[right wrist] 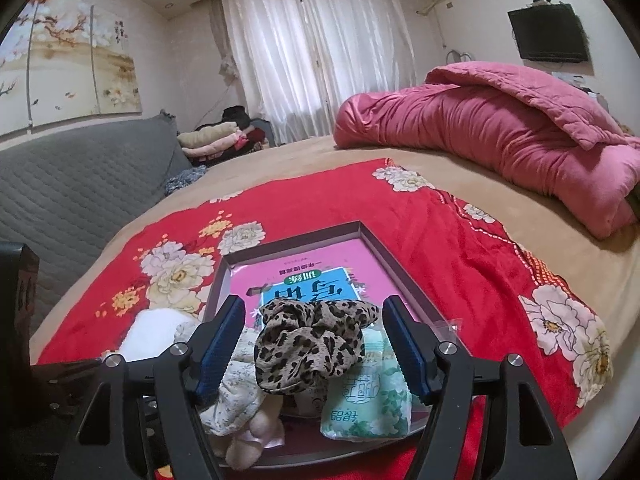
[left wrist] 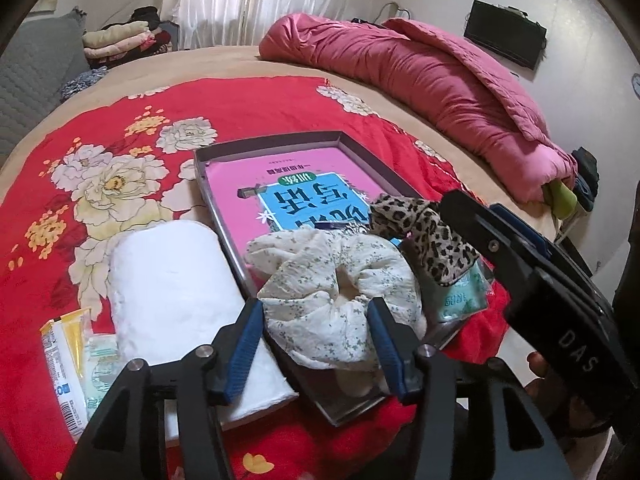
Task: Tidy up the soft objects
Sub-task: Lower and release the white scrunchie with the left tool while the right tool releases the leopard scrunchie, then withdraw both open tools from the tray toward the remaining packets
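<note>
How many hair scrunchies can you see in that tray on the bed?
2. A cream floral scrunchie lies at the tray's near edge, and a leopard-print scrunchie sits beside it, partly over a tissue pack. Others may be hidden underneath.

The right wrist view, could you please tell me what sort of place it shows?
Most likely a home bedroom: a wide bed with a bundled pink quilt, white curtains over the window, and a wall-mounted television.

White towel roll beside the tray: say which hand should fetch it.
Left, probably. The white towel roll lies just beside the open left tongs; the open right tongs sit across the tray, around the leopard scrunchie.
</note>
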`<action>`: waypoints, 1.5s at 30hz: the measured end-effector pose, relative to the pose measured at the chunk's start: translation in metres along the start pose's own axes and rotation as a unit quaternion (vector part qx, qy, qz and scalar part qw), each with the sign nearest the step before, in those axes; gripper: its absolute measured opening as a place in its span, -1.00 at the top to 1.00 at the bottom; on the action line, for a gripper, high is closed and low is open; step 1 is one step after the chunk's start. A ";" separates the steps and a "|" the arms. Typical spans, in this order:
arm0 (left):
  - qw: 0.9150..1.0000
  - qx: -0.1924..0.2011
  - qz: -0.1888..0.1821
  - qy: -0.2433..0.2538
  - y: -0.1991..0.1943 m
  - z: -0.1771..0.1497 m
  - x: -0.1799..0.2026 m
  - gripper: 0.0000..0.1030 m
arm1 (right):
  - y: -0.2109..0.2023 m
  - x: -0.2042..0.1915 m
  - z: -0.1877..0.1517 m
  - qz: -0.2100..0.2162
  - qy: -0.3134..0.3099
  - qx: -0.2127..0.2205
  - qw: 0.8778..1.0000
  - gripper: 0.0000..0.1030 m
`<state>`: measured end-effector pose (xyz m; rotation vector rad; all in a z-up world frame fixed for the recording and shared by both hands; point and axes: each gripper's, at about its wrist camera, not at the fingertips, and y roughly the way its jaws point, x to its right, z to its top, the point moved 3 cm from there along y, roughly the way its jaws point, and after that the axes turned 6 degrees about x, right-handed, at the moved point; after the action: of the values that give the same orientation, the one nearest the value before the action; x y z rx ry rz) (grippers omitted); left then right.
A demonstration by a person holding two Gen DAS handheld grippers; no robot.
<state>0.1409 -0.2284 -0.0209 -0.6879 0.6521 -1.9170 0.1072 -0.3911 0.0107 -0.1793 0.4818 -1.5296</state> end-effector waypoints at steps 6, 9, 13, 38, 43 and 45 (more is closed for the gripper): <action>1.000 0.012 -0.004 -0.020 -0.007 0.003 -0.008 -0.07 | -0.001 0.002 0.000 -0.002 0.004 0.001 1.000 -0.42; 0.999 0.014 -0.015 -0.035 -0.009 0.003 -0.013 -0.07 | -0.001 0.002 0.000 -0.003 0.005 0.000 1.000 -0.42; 0.999 0.016 -0.022 -0.041 -0.012 0.003 -0.014 -0.07 | -0.002 0.002 0.000 -0.004 0.005 0.002 1.000 -0.42; 0.998 0.043 -0.021 -0.035 -0.068 -0.001 -0.022 -0.08 | -0.032 -0.048 0.020 0.025 -0.037 0.035 0.998 -0.44; 0.997 0.046 -0.013 -0.053 -0.079 -0.006 -0.042 -0.08 | -0.038 -0.073 0.019 0.044 -0.060 0.036 0.997 -0.45; 0.997 0.047 -0.010 -0.058 -0.083 -0.009 -0.049 -0.08 | -0.038 -0.082 0.017 0.052 -0.068 0.032 0.996 -0.45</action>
<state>0.1032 -0.1497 0.0214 -0.7421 0.4801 -1.8971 0.0823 -0.3160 0.0568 -0.2042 0.3293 -1.4194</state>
